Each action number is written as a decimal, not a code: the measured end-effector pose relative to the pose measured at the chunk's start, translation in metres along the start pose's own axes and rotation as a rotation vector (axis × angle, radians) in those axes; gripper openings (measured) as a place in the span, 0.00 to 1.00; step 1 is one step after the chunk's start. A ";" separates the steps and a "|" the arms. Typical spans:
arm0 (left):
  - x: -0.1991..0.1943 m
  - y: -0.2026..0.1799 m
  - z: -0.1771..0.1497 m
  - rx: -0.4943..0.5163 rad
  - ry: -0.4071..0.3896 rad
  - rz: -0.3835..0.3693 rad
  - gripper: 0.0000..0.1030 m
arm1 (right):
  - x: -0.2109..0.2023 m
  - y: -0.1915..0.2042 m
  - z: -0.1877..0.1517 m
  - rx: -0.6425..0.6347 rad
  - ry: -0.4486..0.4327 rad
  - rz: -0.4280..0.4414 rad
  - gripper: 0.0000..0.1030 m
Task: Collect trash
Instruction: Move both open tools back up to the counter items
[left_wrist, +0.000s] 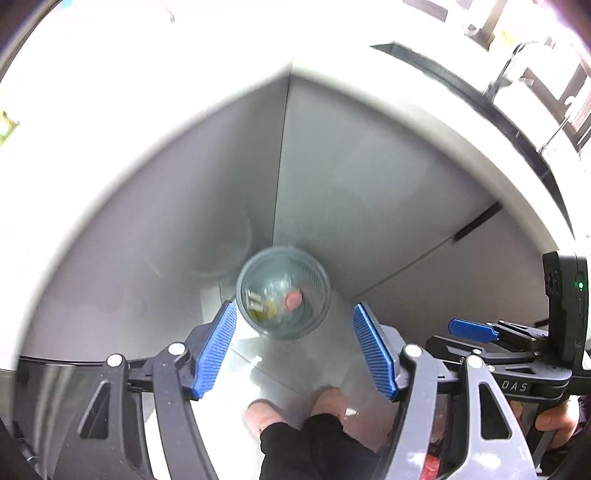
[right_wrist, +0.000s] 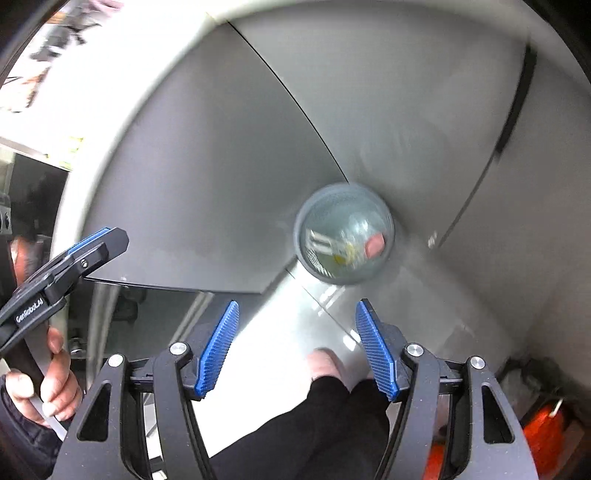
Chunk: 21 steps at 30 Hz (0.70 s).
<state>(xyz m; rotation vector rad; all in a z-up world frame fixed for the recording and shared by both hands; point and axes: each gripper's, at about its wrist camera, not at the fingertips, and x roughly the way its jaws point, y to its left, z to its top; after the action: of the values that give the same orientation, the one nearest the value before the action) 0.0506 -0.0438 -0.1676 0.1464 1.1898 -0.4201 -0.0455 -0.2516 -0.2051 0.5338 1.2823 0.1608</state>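
since both grippers hang empty with jaws spread wide, the sound move, as i judge it, is to turn away from the bin toward whatever litter is left and come back low over its mouth before letting go. nearest, the left gripper (left_wrist: 295, 347) and right gripper (right_wrist: 297, 345) hold nothing. farther down, the wastebasket (left_wrist: 283, 297) stands on the floor in the cabinet corner, at twelve o'clock beyond the left jaws, one o'clock from the right, well apart, scraps inside

Grey floor (left_wrist: 258, 369) bears mesh bin (left_wrist: 283, 295).
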 end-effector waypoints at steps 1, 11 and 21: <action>-0.015 -0.003 0.007 -0.006 -0.017 -0.001 0.64 | -0.015 0.004 0.005 -0.014 -0.021 0.007 0.62; -0.117 -0.018 0.058 -0.070 -0.172 0.093 0.70 | -0.109 0.039 0.063 -0.139 -0.160 0.036 0.63; -0.135 0.024 0.124 -0.079 -0.240 0.113 0.75 | -0.129 0.080 0.150 -0.162 -0.269 0.026 0.64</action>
<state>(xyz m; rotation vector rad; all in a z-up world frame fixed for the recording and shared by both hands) 0.1262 -0.0297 0.0000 0.0913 0.9558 -0.2817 0.0720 -0.2778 -0.0291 0.4174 0.9909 0.2060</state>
